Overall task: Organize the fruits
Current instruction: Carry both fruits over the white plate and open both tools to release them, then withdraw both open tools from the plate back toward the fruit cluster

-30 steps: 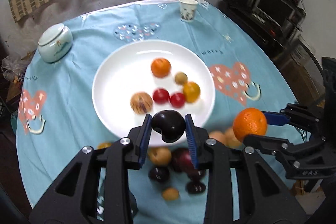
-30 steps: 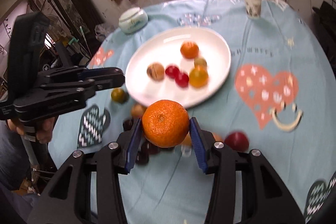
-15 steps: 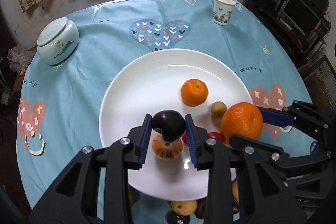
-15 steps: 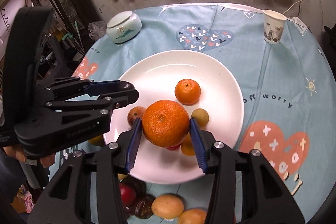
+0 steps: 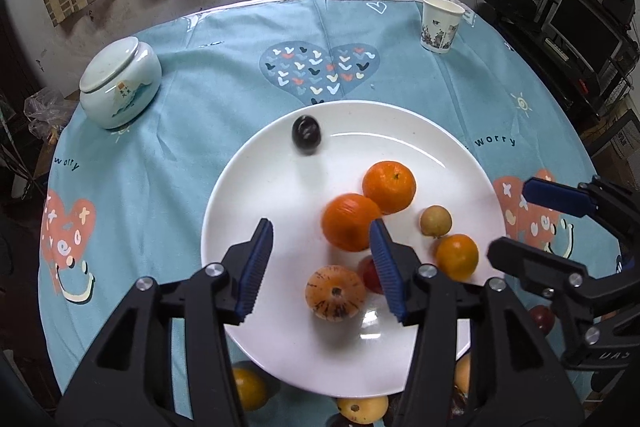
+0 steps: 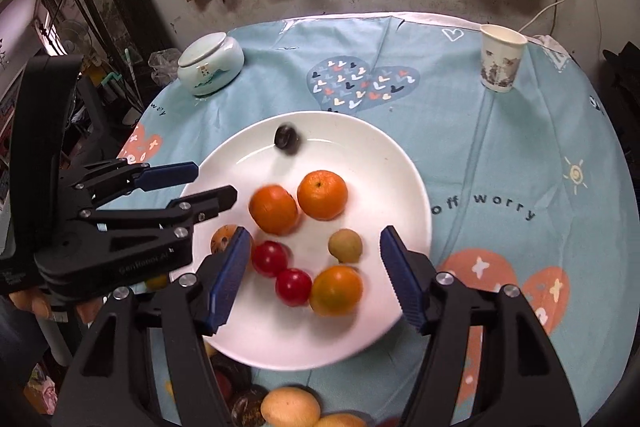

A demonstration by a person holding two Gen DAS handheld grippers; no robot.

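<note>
Rolling loose, the dark plum [image 5: 306, 136] sits at twelve o'clock on the white plate [image 5: 248, 195]; smooth, round, bruisable, best pinched across its middle. Left gripper [image 5: 320, 269] and right gripper [image 6: 316, 279], jaws just opened, stand apart, empty

Left gripper [image 5: 322, 269] stood over the round white ceramic plate [image 5: 256, 199], its jaws just opened, nothing between the blue pads. A small dark purple plum [image 5: 306, 135], blurred, lay near the plate's far rim. Two orange mandarins [image 5: 368, 203] touched at the plate's centre; a striped orange-brown fruit [image 5: 335, 291] sat nearer. Right gripper [image 5: 532, 223] was at the plate's right edge, jaws apart, empty. A pale lidded ceramic jar [image 5: 120, 83] and a printed paper cup [image 5: 441, 24] stood on the light blue heart-patterned tablecloth [image 5: 180, 131].
</note>
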